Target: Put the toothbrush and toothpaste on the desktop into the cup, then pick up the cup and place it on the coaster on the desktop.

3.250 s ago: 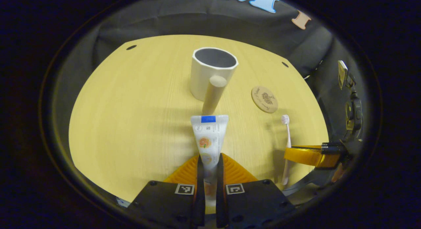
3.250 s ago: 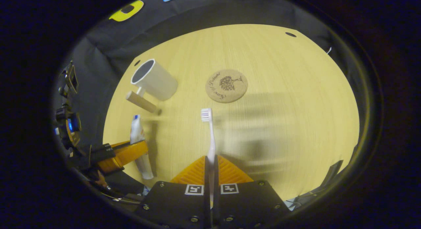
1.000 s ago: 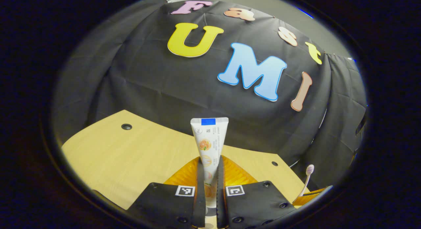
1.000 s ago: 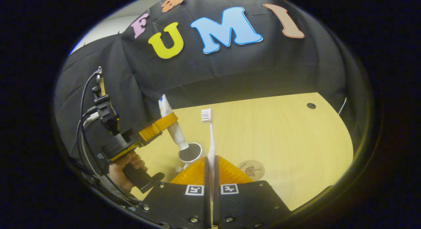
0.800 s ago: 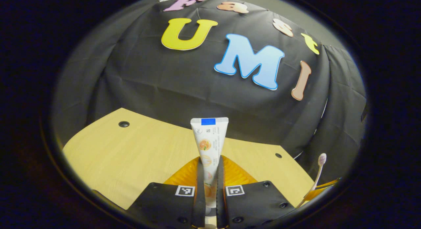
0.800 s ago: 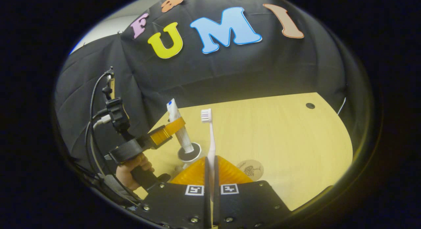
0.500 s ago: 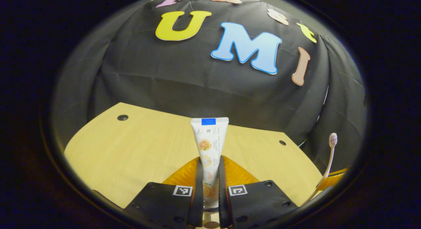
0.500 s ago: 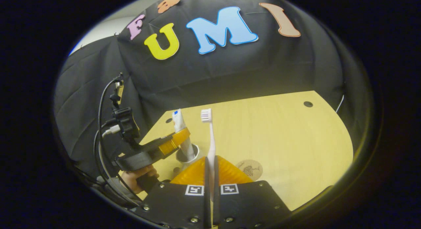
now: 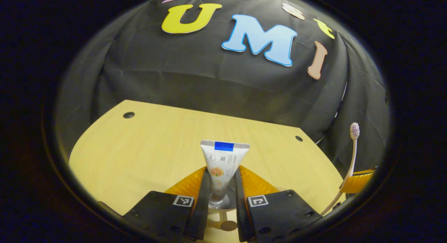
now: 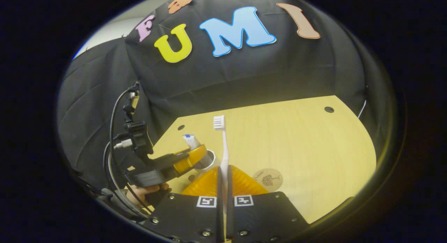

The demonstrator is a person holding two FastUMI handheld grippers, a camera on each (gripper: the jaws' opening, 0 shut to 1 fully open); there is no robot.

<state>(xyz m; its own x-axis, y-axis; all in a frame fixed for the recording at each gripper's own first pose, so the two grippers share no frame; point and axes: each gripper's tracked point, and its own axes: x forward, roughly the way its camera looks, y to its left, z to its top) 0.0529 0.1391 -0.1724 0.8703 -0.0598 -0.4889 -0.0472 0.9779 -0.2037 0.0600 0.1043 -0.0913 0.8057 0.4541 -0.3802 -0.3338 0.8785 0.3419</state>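
Comparing with half a second ago, we see our left gripper (image 9: pixel 219 187) has spread its fingers, and the toothpaste (image 9: pixel 220 168) has dropped, cap down, into the cup (image 10: pixel 209 158). That item is delivered. Our right gripper (image 10: pixel 223 187) stays clamped narrow on the toothbrush (image 10: pixel 223 148), upright beside the cup; the coaster (image 10: pixel 267 179) waits on the desktop (image 10: pixel 297 145) nearby.

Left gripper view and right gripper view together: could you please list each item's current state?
White toothpaste tube: upright in the cup, released.
White cup: upright on the desktop.
Pink-white toothbrush: gripped, bristles up.
Round cork coaster: bare.
Left gripper: jaws open.
Right gripper: jaws shut.
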